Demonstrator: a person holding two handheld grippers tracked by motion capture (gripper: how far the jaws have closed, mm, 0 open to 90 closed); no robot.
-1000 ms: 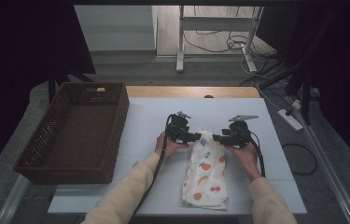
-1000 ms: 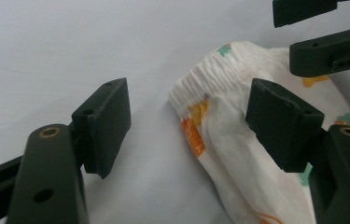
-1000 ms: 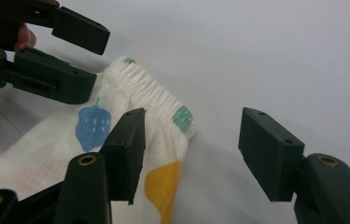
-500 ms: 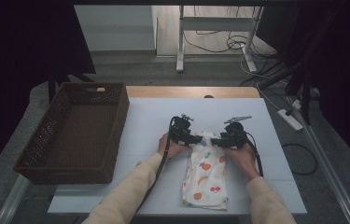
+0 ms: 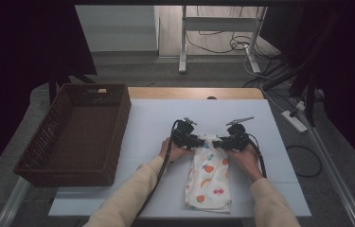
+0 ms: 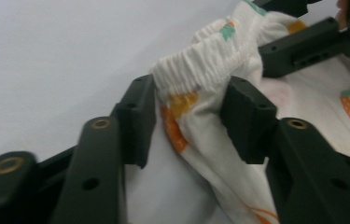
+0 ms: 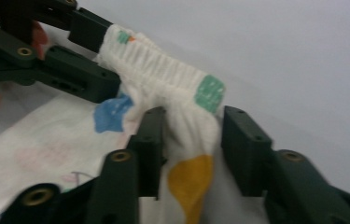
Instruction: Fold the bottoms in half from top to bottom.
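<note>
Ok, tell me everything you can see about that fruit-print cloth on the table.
The cloth is a small white garment, thin and soft-looking, printed with strawberries, cherries and orange and blue shapes. It lies lengthwise on the white table, its gathered elastic band at the far end, bunched and slightly lifted. The left gripper and right gripper each straddle a corner of that band; their jaws have just been closing, fabric between them. The rest lies fairly flat.

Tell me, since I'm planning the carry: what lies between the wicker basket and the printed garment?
Bare white table in the high view; nothing lies between wicker basket and printed garment.
</note>
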